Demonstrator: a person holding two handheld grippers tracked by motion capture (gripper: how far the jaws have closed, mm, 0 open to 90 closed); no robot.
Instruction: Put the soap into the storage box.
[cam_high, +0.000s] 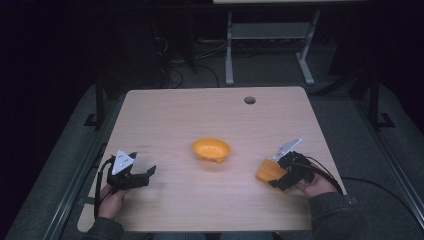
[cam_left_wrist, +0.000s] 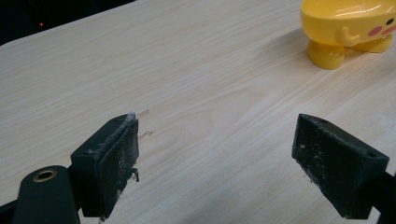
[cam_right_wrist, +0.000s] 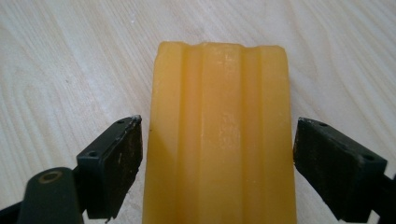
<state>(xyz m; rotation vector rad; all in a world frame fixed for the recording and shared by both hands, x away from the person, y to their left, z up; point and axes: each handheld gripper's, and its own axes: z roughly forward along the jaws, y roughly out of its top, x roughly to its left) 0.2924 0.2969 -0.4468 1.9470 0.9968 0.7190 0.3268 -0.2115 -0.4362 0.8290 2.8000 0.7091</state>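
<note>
While the ribbed orange block (cam_right_wrist: 219, 135) lies flat on the table (cam_high: 200, 110), right of the yellow bowl (cam_high: 211, 150), the right gripper (cam_high: 281, 175) straddles it, jaws apart. Looks rigid, light, maybe slick; grip its long sides. Left of the bowl, the left gripper (cam_high: 142, 172) gapes empty.

Pale wooden table (cam_high: 210, 200), grey floor (cam_high: 270, 70)

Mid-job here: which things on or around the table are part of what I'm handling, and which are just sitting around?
In play, likely: orange block between the open right gripper jaws; yellow bowl mid-table; left gripper, open over bare table.

Just around: metal stand behind; floor cables.
</note>
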